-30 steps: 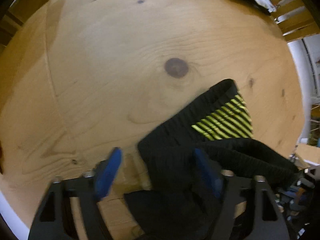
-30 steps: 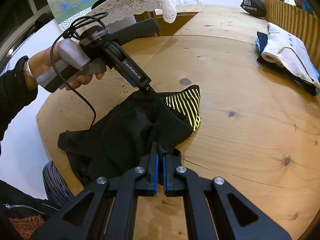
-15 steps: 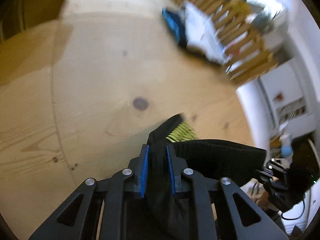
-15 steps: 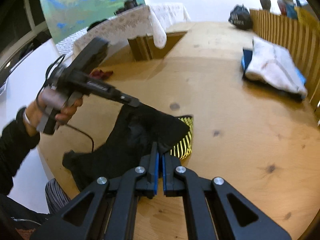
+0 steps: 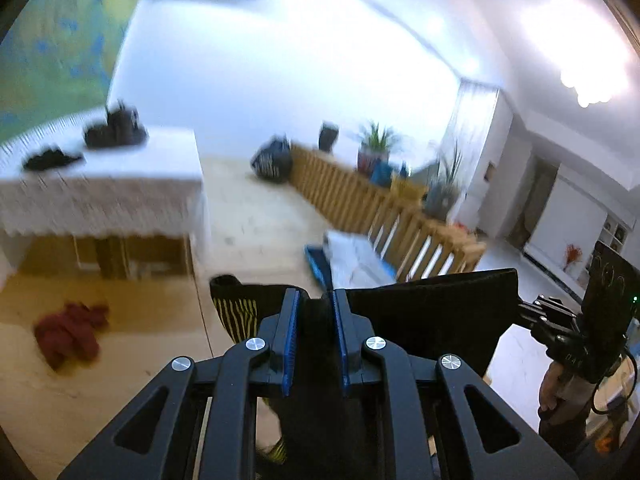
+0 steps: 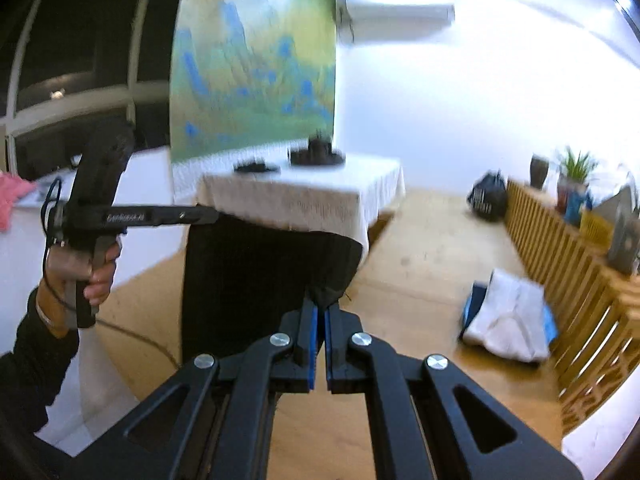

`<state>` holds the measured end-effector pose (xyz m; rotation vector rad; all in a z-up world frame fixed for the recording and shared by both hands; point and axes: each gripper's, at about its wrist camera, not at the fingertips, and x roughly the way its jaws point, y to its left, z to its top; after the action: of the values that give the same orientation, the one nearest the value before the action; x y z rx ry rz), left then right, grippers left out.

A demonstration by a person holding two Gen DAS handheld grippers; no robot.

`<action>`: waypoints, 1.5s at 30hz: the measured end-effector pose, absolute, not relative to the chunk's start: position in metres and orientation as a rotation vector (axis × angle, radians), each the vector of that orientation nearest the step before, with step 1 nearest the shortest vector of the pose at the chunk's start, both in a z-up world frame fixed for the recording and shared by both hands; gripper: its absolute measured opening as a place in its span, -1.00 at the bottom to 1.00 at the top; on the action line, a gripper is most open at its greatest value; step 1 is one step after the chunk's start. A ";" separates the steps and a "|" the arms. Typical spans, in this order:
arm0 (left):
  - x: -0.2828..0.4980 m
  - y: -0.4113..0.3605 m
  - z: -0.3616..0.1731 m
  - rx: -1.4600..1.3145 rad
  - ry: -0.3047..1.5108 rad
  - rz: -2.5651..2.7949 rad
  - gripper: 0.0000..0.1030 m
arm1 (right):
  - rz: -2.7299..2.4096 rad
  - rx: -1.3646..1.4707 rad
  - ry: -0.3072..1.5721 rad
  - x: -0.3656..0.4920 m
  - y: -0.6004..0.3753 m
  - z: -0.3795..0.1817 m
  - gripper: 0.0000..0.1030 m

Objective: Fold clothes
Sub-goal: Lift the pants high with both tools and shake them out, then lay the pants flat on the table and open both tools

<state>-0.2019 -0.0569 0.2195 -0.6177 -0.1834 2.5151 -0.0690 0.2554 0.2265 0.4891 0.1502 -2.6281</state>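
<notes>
A broad pale wooden table with visible grain fills the lower room, bordered on one side by a slatted wooden railing topped with potted plants. Behind it stands a smaller table under a white lace-edged cloth, with a green, yellow and blue painting and a white wall air conditioner above. A folded white garment on something blue lies by the railing; a crumpled dark red cloth lies on the wood in the left wrist view.

The black garment, soft and matte with a yellow-striped panel, hangs in the air above the table, stretched between both tools. The left gripper pinches one top corner with its blue pads narrowly apart around the fabric. The right gripper clamps the other corner, pads nearly together. The left tool's side bears white lettering, too blurred to read fully. A black bag carries unreadable white print.
</notes>
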 end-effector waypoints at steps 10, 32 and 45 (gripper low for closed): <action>-0.142 -0.062 0.285 -0.385 -0.029 2.682 -0.78 | -2.635 0.374 0.214 -0.032 0.233 0.295 -0.95; -0.365 0.025 0.044 -1.161 0.085 2.595 -0.62 | -2.595 1.307 0.258 -0.282 0.260 0.025 -0.95; -0.342 -0.017 -0.013 -1.382 0.113 2.473 -0.31 | -2.425 1.507 0.027 -0.265 0.298 -0.033 -0.24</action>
<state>-0.3416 -0.0173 -0.0127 -1.3820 0.1130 2.4735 -0.2649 0.2978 -0.0326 1.5072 0.0271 -2.4247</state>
